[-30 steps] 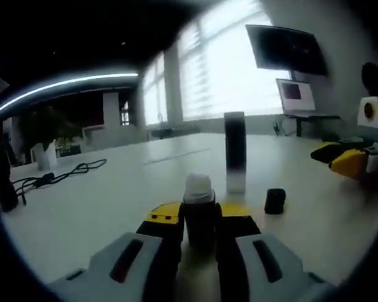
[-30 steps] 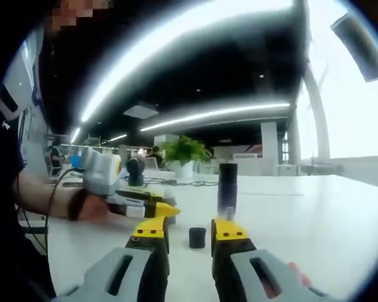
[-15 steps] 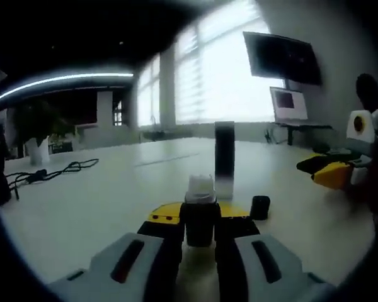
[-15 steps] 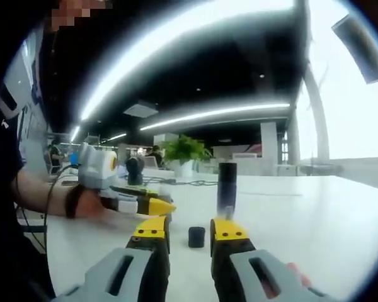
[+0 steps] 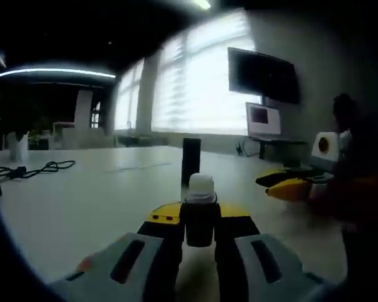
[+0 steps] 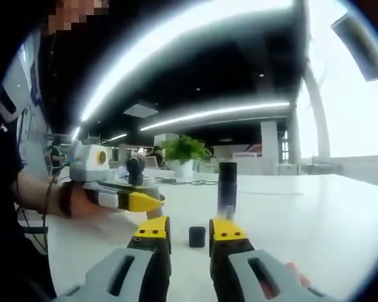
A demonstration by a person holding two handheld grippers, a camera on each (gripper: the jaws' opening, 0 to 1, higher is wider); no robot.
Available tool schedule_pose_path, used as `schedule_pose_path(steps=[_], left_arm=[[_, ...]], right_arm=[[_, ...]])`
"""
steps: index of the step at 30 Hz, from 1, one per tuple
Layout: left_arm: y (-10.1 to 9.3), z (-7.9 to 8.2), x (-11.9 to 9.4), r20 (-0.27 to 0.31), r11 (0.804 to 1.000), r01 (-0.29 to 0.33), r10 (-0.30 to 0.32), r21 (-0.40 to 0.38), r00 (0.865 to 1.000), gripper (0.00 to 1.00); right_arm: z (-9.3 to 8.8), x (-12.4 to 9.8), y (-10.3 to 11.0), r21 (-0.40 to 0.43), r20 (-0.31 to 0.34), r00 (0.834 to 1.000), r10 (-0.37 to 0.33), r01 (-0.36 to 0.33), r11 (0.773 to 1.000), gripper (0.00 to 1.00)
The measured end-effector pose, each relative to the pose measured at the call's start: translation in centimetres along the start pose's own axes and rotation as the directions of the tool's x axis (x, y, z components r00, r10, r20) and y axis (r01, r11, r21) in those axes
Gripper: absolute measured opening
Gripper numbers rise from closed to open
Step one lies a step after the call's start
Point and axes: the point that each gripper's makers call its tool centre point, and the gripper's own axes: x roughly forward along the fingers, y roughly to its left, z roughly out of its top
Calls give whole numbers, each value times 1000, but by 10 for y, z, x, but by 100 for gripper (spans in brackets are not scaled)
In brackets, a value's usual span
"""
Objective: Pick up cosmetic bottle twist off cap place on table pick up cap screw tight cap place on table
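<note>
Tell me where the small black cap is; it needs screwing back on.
In the right gripper view, the small black cap sits on the white table, just beyond the right gripper, near the tall dark cylinder.

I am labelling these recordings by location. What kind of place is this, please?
Probably an open-plan office or meeting area: a long white table, a wall screen with a laptop beneath it, large bright windows and a potted plant.
</note>
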Motion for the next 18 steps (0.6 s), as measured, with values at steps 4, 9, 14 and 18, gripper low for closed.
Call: schedule_pose_path(steps=[4, 9, 14, 18], left_arm=[[-12, 6, -9, 27, 998, 46, -47, 31, 999, 9], [-43, 12, -24, 67, 986, 163, -166, 47, 984, 9], [-63, 11, -32, 64, 976, 207, -211, 60, 975, 9], [-72, 8, -36, 48, 971, 235, -237, 52, 970, 9]], right_arm=[[1, 0, 0, 10, 4, 1000, 3, -3, 1000, 16], [1, -1, -5, 24, 2, 1000, -24, 24, 999, 13], [4, -1, -6, 62, 23, 1000, -20, 19, 998, 13], [2, 0, -6, 52, 11, 1000, -20, 19, 998, 13]])
